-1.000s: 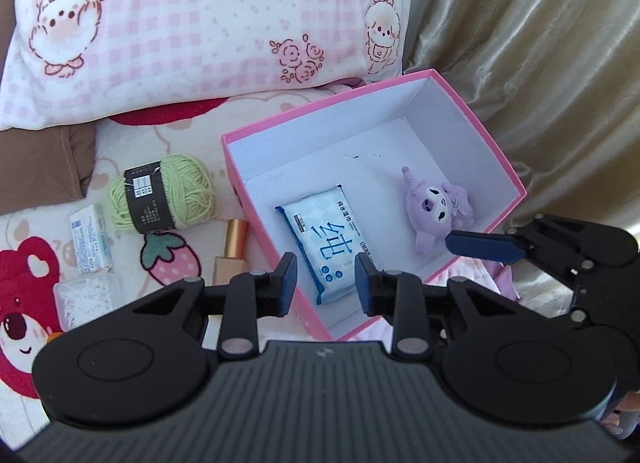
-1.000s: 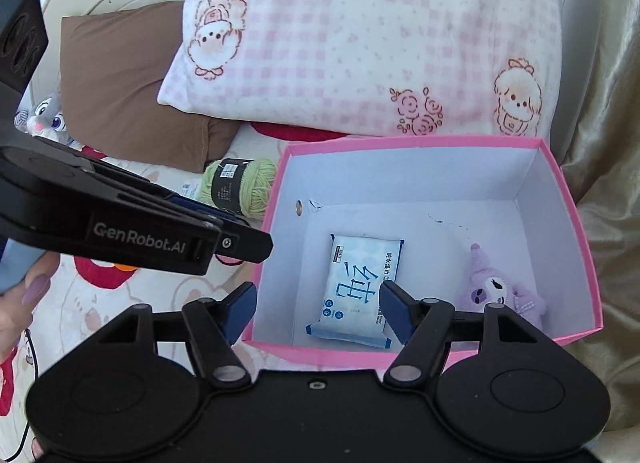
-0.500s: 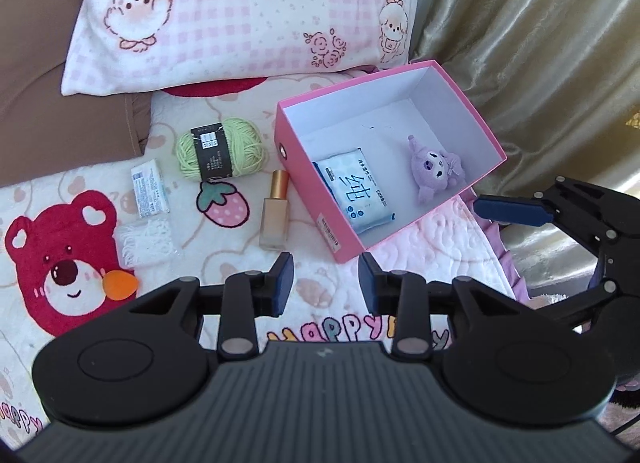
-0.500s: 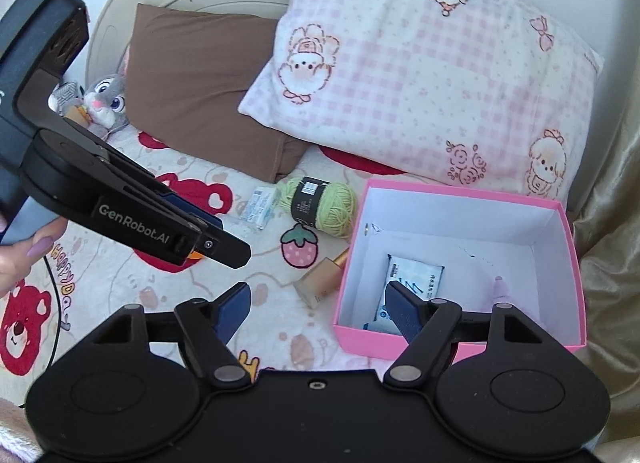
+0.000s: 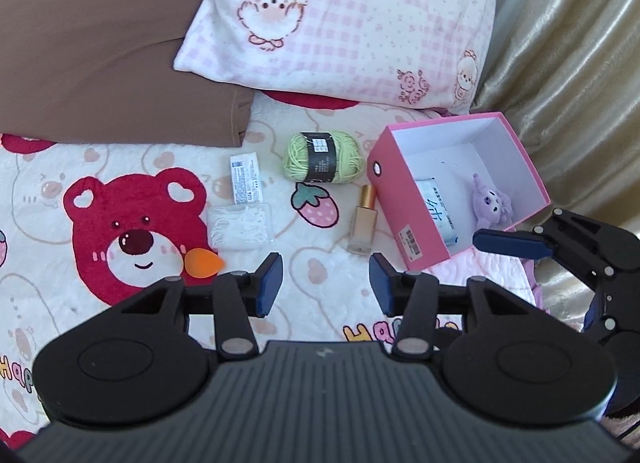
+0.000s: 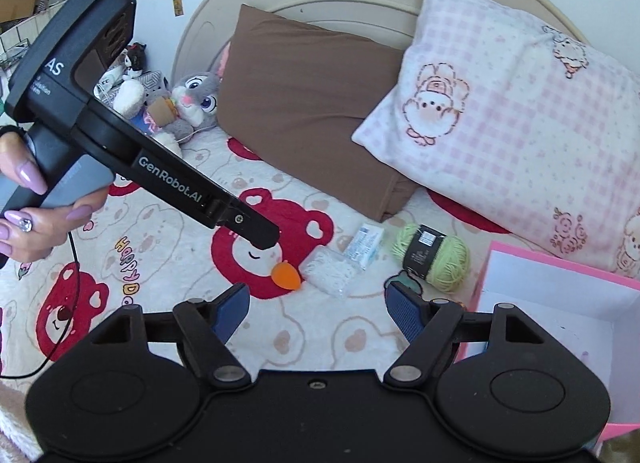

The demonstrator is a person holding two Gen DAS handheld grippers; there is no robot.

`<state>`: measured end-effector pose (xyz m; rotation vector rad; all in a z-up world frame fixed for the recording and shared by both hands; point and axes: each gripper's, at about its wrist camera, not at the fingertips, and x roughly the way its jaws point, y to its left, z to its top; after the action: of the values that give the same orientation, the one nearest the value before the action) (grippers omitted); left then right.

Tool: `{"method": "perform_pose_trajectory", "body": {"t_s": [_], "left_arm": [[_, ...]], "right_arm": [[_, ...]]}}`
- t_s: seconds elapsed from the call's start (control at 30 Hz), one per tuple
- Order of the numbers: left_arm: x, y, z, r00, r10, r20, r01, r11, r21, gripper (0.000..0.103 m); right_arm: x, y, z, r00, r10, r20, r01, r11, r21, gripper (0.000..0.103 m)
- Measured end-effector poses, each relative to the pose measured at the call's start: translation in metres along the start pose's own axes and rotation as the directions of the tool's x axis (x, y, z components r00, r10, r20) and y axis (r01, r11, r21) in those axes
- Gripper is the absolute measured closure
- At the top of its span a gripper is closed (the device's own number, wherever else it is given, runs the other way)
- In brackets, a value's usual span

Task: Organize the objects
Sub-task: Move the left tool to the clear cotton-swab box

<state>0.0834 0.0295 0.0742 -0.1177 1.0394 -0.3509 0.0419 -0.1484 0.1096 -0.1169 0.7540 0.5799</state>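
My left gripper (image 5: 326,287) hovers over the bear-print blanket, its jaws opening with nothing between them. Ahead of it lie a gold-capped bottle (image 5: 364,223), a green yarn ball (image 5: 324,157), a small white packet (image 5: 246,179), a clear bag of white bits (image 5: 240,225) and an orange teardrop sponge (image 5: 202,262). The pink box (image 5: 390,199) at right holds a blue tissue pack (image 5: 438,209) and a purple plush (image 5: 490,203). My right gripper (image 6: 318,311) is open and empty, short of the yarn (image 6: 434,257) and the sponge (image 6: 286,275). One of its fingers (image 5: 508,244) shows by the box's near corner.
A brown pillow (image 5: 100,43) and a pink checked pillow (image 5: 360,23) lie behind the items. A gold curtain (image 5: 580,63) hangs right of the box. Plush toys (image 6: 188,103) sit by the headboard. A hand (image 6: 28,199) holds the left gripper's handle.
Both grippers have drawn back and up from over the box, so the blanket items now fill the views. The left jaws stand clearly wider, the right ones a little wider.
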Motion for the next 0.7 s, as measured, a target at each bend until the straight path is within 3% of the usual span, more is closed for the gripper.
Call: {"method": "perform_pose_trajectory", "body": {"t_s": [0.2,0.5,0.7], "left_arm": [[0.026,0.045,-0.008,0.998,0.013,0.063,-0.010,0.999,-0.048,0.053],[0.102,0.097,-0.007,0.998,-0.029,0.059,0.034,0.995,-0.091,0.053],[0.161,0.124,-0.008,0.998,-0.048,0.029,0.052,0.987,-0.154,0.053]], "right_arm": [[0.054,0.010,-0.004,0.999,0.035,-0.003,-0.035,0.999,-0.024,0.023],[0.141,0.000,-0.022,0.999,-0.052,-0.001,0.052,0.998,-0.035,0.023],[0.193,-0.008,-0.039,0.991,-0.130,0.009,0.130,0.985,-0.109,0.023]]}}
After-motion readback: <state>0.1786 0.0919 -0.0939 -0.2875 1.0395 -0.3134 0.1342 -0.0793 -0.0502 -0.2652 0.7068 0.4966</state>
